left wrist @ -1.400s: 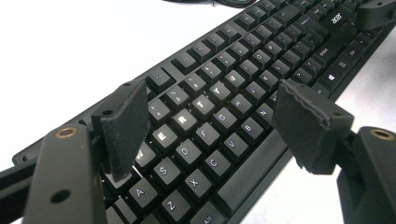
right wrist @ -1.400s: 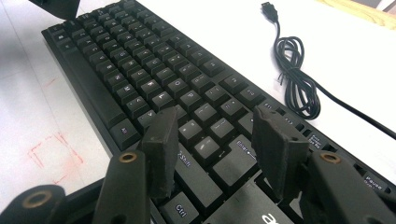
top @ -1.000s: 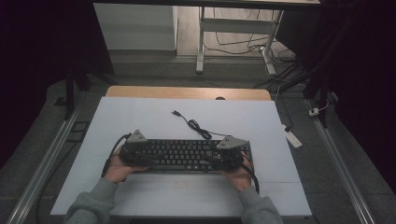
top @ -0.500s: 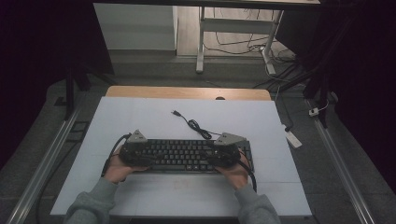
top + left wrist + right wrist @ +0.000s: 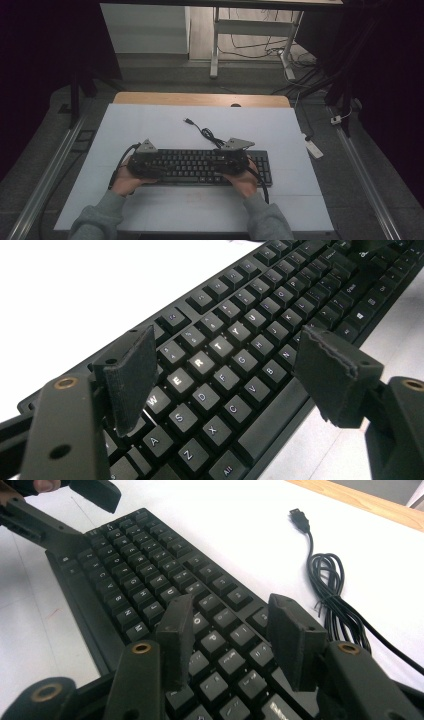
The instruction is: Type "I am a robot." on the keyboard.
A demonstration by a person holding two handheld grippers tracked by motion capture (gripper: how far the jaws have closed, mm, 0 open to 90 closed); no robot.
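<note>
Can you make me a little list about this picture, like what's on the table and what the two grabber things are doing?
Main thing: black keyboard, lying flat
Cable: keyboard cable, loosely bundled behind the keyboard, plug end free
Surface: white table
Left gripper: over the keyboard's left end, jaws wide apart above the letter keys, gripping nothing
Right gripper: over the keyboard's right part, jaws have just been closing a little, apart above the keys, nothing between them
Hands: one on each gripper

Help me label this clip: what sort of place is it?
Probably a lab or workshop recording station: a white-topped table holding one black keyboard, metal rails on the floor either side, and loose cables under a desk behind.
</note>
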